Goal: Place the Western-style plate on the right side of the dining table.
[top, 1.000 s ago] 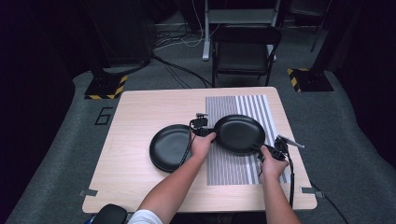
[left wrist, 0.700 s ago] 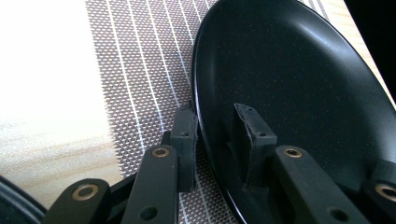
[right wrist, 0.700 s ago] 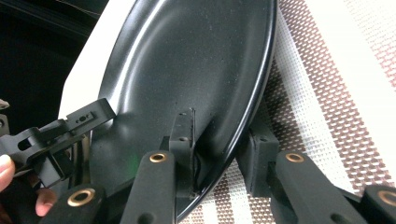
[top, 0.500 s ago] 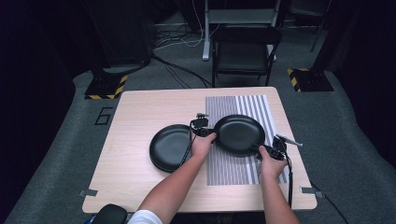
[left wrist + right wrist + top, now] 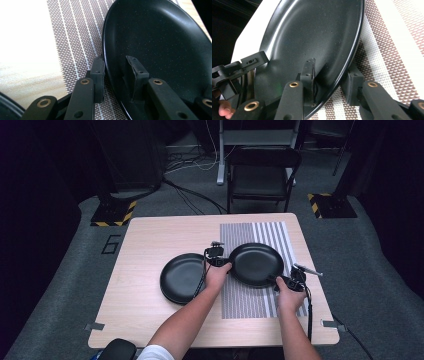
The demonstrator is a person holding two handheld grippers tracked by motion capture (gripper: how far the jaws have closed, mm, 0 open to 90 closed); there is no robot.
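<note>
Sitting at the left on the bare light wooden table (image 5: 150, 320) is a round black plate (image 5: 182, 278), with open wood beyond it to the table's left edge; next the left gripper (image 5: 216, 257) pinches the left rim of a second round black plate (image 5: 256, 264) over the brown-and-white striped woven mat (image 5: 245, 300); the right gripper (image 5: 289, 281) clamps its near right rim; the left gripper view shows one jaw inside the plate, one outside; the right gripper view catches the left gripper across the plate.
</note>
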